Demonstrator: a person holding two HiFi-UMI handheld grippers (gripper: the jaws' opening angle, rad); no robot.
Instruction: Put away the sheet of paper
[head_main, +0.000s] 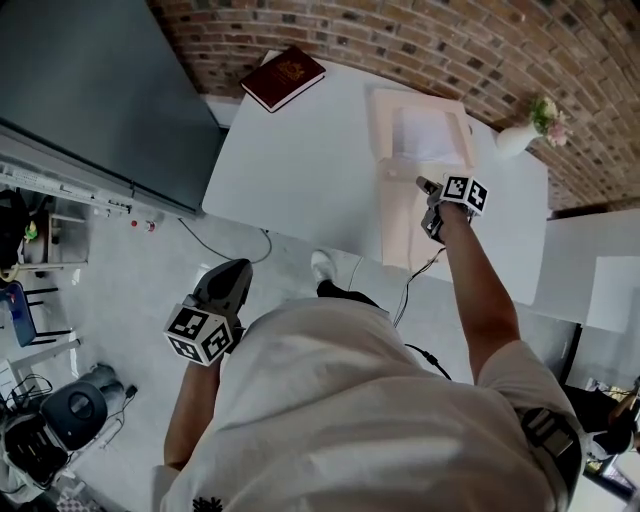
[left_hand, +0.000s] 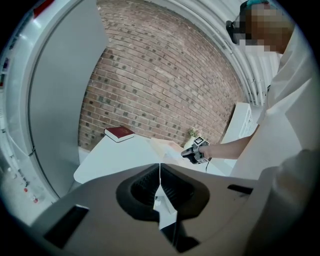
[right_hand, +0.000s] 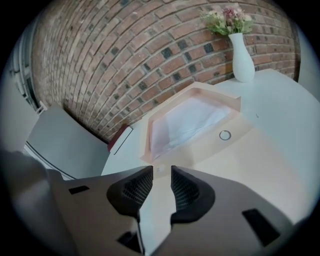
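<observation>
Sheet of paper (right_hand: 187, 122) looks already laid in the open tray (right_hand: 149, 131), so your step now is probably a clean finish: hold the right gripper (right_hand: 161, 172), jaws a little apart with nothing between them, level over the beige flap (right_hand: 250, 155) and avoid snagging the sheet. Your left gripper (left_hand: 160, 170), jaws pressed together and empty, hangs at 7 o'clock, off the table. From the right jaws the sheet lies ahead at 1 o'clock, apart from them, inside the tray.
</observation>
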